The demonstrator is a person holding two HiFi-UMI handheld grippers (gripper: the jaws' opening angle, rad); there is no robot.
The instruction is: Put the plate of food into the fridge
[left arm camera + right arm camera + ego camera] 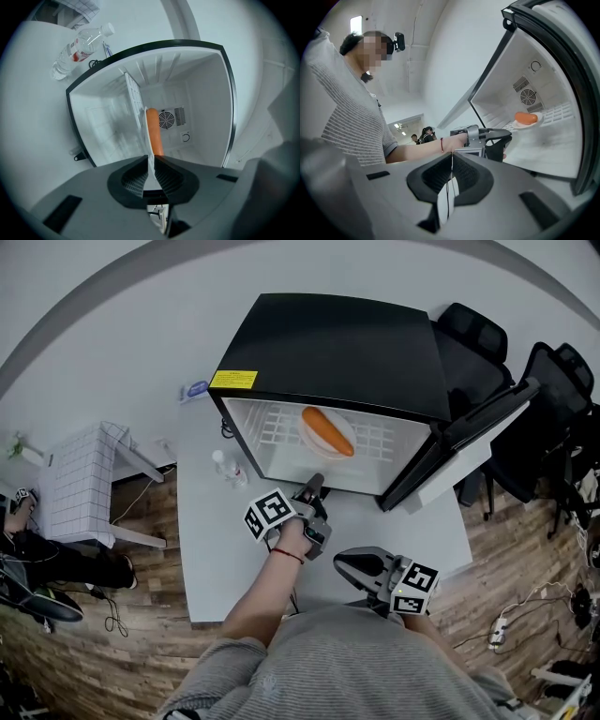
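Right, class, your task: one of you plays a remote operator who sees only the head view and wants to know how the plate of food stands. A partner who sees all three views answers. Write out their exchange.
Operator: I see the plate on the shelf. Is the left hand-held gripper gripping it?
Observer: Yes, it seems so. In the left gripper view, its jaws are pinched on the plate's thin white rim.
Operator: And the right hand-held gripper?
Observer: In the right gripper view, its jaws are together with nothing between them.
Operator: What is behind the plate?
Observer: A round fan grille on the back wall of the fridge.
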